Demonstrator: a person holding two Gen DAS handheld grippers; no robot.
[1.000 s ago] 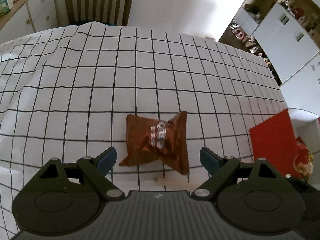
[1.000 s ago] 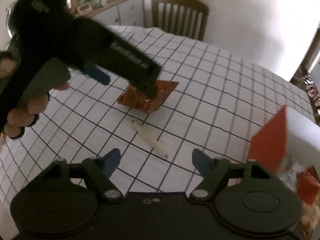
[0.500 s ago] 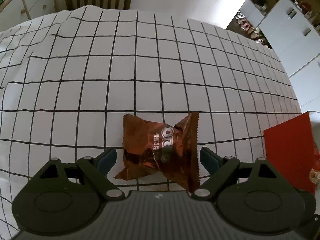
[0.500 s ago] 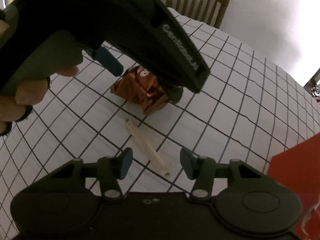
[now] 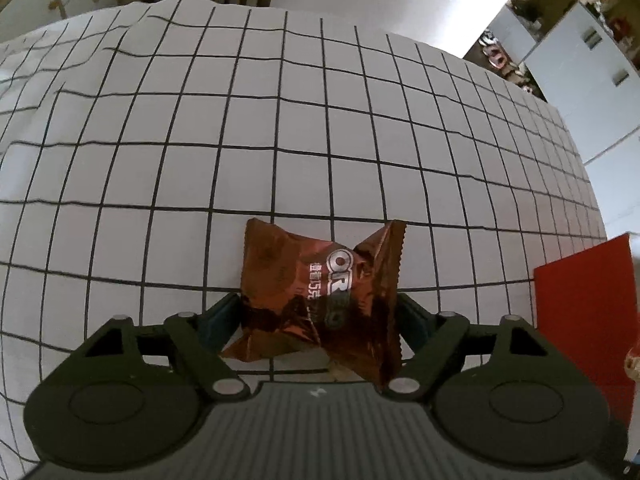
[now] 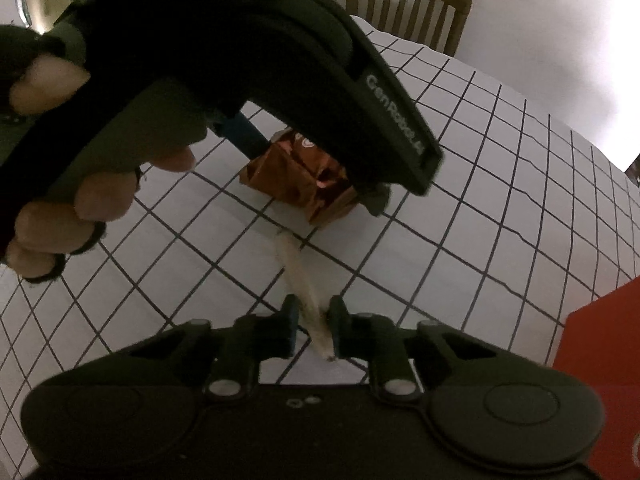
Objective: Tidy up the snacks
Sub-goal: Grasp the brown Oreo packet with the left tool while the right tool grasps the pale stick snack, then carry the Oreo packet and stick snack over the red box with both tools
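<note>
My left gripper [image 5: 318,322] has its two blue pads pressed against either side of the brown snack packet [image 5: 320,300], which sits low in the centre of the left wrist frame on the grid-patterned tablecloth [image 5: 240,140]; the fingers are partly closed, gripping the crumpled foil at its waist. My right gripper [image 6: 314,330] has its fingers drawn nearly together around the near end of a pale thin stick [image 6: 298,276] (a wrapped stick snack, as far as I can tell), which runs from between the pads up toward the middle of the right wrist frame. Only the right view shows the stick, my left hand [image 6: 80,184] on the handle at the upper left, and the wooden chair [image 6: 408,4] at the top edge. It also shows the packet from the side, under the left gripper's body. Both views catch a red box [image 5: 584,320] at the lower right edge. The cloth above the packet, toward the top of the left frame, lies open to the table's far edge.
</note>
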